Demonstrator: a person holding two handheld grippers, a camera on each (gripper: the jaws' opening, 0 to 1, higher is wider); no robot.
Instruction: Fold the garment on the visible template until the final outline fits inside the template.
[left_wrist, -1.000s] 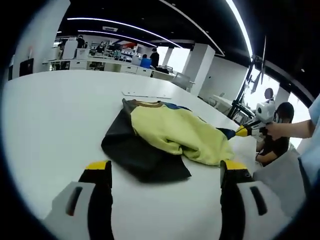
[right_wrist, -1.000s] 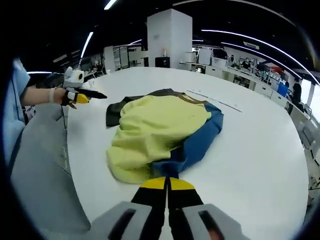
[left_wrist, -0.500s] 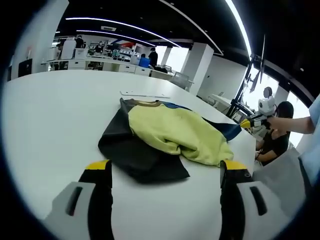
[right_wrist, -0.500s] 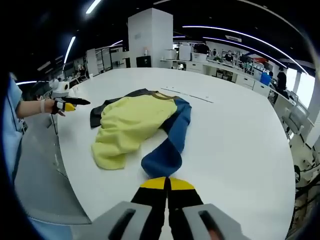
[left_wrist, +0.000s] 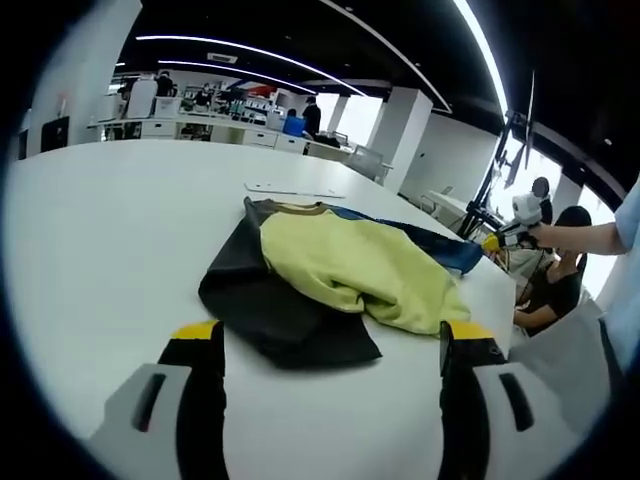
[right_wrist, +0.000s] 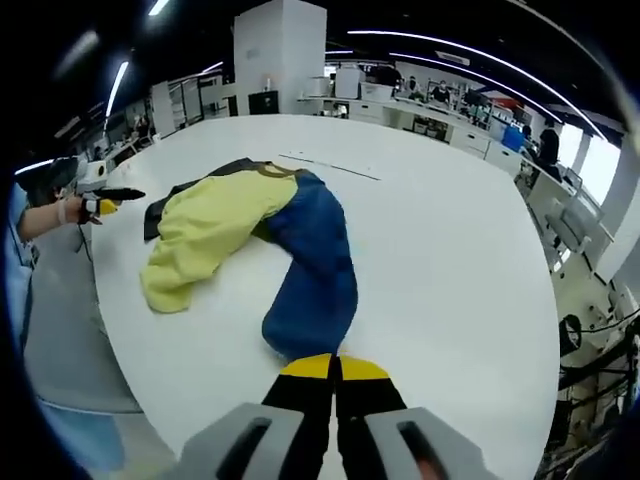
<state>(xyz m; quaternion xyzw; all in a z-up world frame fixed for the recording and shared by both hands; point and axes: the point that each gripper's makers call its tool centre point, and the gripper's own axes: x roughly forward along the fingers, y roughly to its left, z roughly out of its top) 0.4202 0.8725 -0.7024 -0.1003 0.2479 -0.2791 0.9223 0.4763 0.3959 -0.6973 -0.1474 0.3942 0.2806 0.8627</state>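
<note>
On the white table (right_wrist: 440, 230), the right gripper (right_wrist: 334, 366) pinches the blue sleeve (right_wrist: 315, 290) of the yellow, black and blue garment (left_wrist: 345, 265), while the left gripper (left_wrist: 330, 335) hovers beside it, jaws spread.

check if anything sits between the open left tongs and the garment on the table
Nothing visible does. Bare white table lies between the open left tongs and the garment, whose black edge is nearest. The right tongs are shut on its blue part.

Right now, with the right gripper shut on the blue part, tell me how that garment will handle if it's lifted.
The garment will likely flop: its blue part trails in a curved band from the right gripper. It is probably light, since it lies crumpled in soft folds on the table. The yellow part may drag behind.
</note>
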